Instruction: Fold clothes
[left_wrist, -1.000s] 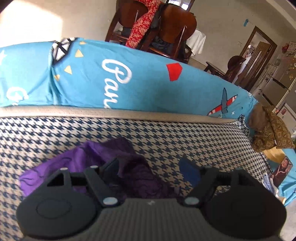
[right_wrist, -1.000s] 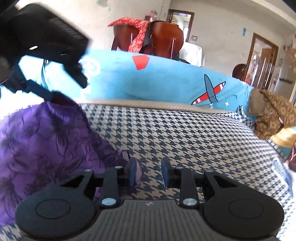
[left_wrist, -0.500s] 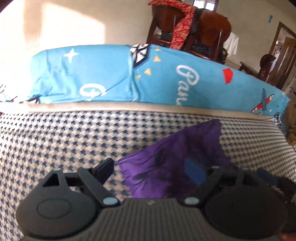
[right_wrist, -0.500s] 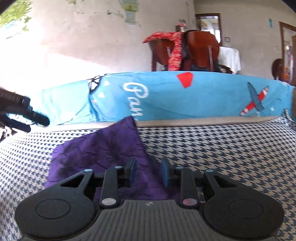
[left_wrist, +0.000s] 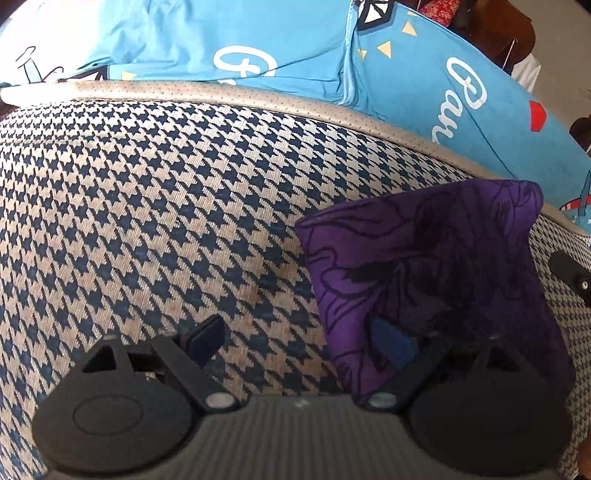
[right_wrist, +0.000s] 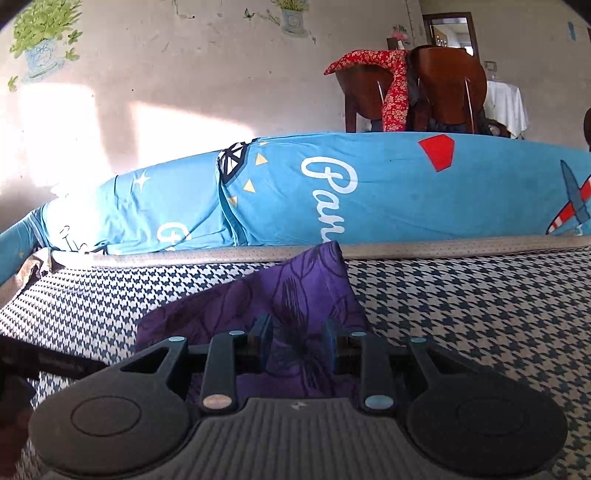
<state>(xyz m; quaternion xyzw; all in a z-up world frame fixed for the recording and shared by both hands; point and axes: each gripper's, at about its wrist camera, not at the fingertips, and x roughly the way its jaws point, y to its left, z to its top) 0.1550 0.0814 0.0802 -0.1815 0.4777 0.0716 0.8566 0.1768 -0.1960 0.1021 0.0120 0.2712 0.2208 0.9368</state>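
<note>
Shifted left: left tongs (left_wrist: 300, 341) released; cloth (left_wrist: 424, 280) purple, folded, 3 o'clock. Right tongs (right_wrist: 297, 345) released over cloth; near edge hidden.

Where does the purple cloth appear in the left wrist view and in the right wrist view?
Left wrist: the purple cloth lies at right, reaching the right finger.
Right wrist: it lies at lower centre, behind the open fingers.
Shared landmark: the blue sheet with white lettering.
</note>
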